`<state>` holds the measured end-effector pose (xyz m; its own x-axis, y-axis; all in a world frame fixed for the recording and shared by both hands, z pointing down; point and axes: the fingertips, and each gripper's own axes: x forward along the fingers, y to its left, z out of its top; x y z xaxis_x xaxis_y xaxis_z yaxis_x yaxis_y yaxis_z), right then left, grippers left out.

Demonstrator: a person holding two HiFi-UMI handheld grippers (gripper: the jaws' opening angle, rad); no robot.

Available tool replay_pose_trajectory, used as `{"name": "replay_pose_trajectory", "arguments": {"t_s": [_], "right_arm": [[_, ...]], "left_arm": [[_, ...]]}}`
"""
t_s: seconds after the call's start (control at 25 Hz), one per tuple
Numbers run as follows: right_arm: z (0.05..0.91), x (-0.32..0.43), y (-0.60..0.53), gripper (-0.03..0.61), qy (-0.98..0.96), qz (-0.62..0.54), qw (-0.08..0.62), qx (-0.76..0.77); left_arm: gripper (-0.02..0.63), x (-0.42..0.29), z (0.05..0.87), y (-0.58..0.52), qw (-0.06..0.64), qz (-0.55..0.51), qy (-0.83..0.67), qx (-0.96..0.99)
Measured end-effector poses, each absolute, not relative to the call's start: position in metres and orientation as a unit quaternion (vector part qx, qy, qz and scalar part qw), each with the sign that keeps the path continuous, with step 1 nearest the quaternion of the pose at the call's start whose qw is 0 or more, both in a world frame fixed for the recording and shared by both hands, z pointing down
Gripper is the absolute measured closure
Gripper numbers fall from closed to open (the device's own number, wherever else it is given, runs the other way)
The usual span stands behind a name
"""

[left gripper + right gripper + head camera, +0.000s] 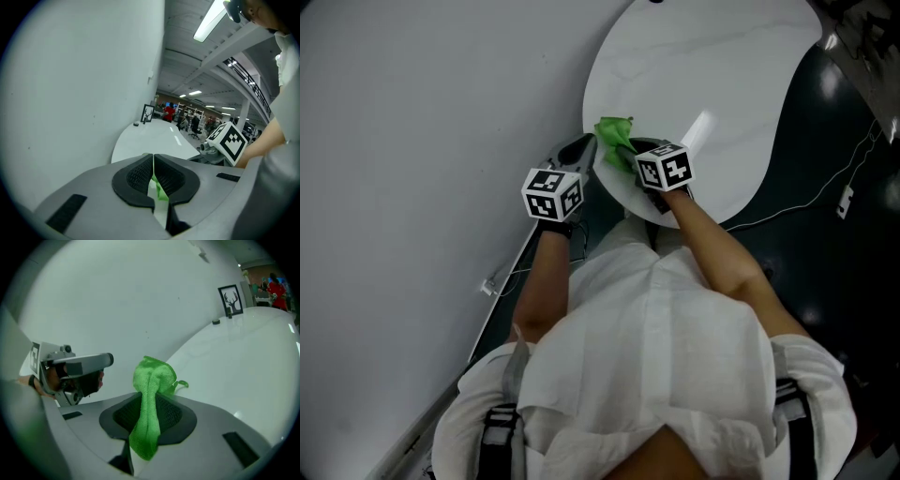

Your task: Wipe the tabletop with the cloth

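Right gripper (149, 401): clamped on bunched, fuzzy green cloth (151, 378) over glossy white tabletop (243, 362). Left gripper (153, 164): closed, apart from cloth.

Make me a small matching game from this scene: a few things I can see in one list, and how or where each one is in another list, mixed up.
Things:
1. cloth
2. table
3. picture frame
4. left tool

Descriptions:
A. shut, with nothing in it
B. stands at the table's far end, by the wall
C. green, clamped in the right tool
D. has a white top

Pairs: 1-C, 2-D, 3-B, 4-A.
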<state>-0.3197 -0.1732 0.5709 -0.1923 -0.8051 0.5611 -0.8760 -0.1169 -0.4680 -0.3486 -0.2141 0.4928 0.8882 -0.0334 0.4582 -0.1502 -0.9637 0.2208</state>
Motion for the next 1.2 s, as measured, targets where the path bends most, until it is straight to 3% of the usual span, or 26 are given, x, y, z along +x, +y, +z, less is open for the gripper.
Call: {"name": "replay_pose_trajectory", "arguments": {"t_s": [0.4,0.76,1.2], "right_arm": [[0.445,-0.209,-0.146,0.499,-0.597,0.265,-0.097,0.751],[0.382,-0.147,-0.011,0.499,-0.469,0.151,-0.084,0.866],[0.370,-0.060,0.122,0.499,-0.404,0.119,-0.056,0.905]], "left_arm": [[0.594,-0.286,0.405,-0.256,0.071,0.154,0.009,0.985],[0.594,-0.233,0.346,-0.213,0.054,0.088,0.094,0.990],[0.594,-0.168,0.336,-0.132,0.063,0.091,0.103,0.989]]}}
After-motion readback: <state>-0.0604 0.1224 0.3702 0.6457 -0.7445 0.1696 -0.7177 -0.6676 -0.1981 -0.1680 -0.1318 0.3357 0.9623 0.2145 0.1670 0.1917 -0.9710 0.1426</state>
